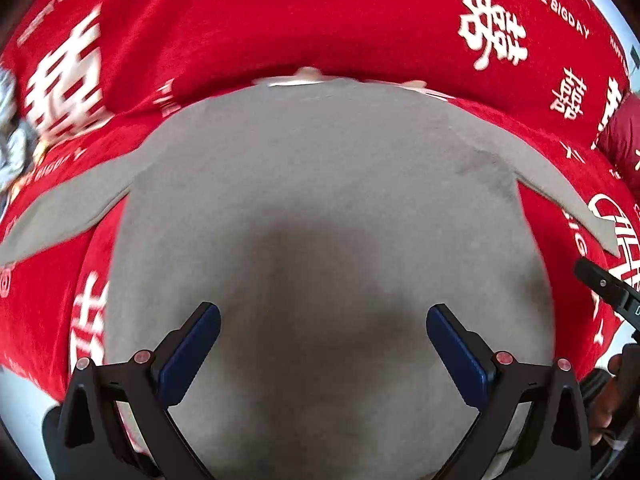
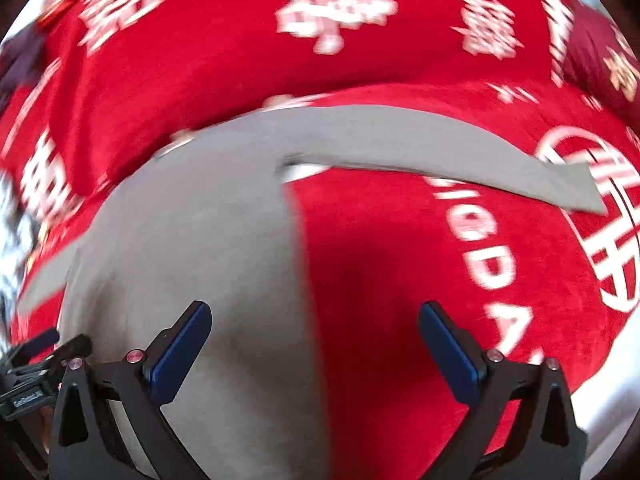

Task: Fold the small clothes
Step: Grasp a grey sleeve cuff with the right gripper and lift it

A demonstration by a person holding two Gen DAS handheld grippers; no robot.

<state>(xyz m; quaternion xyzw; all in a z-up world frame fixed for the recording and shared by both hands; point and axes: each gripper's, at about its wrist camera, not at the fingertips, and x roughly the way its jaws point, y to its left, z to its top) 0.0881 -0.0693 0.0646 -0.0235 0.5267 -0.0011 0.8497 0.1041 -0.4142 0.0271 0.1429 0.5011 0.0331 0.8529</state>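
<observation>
A small grey long-sleeved top (image 1: pixel 320 184) lies flat on a red cloth, both sleeves spread out to the sides. My left gripper (image 1: pixel 323 328) hovers open over the top's lower body, nothing between its blue pads. In the right wrist view the same grey top (image 2: pixel 192 248) fills the left half, its right sleeve (image 2: pixel 440 144) stretching out to the right. My right gripper (image 2: pixel 315 326) is open above the top's right side edge, one finger over grey fabric and the other over red cloth. The right gripper's tip (image 1: pixel 608 288) shows at the left wrist view's right edge.
The red cloth (image 1: pixel 320 20) with white characters and lettering covers the surface. A dark red item (image 2: pixel 600 52) lies at the far right. Patterned clutter (image 1: pixel 8 136) sits at the left edge. A white surface (image 2: pixel 612 392) shows past the cloth's near right corner.
</observation>
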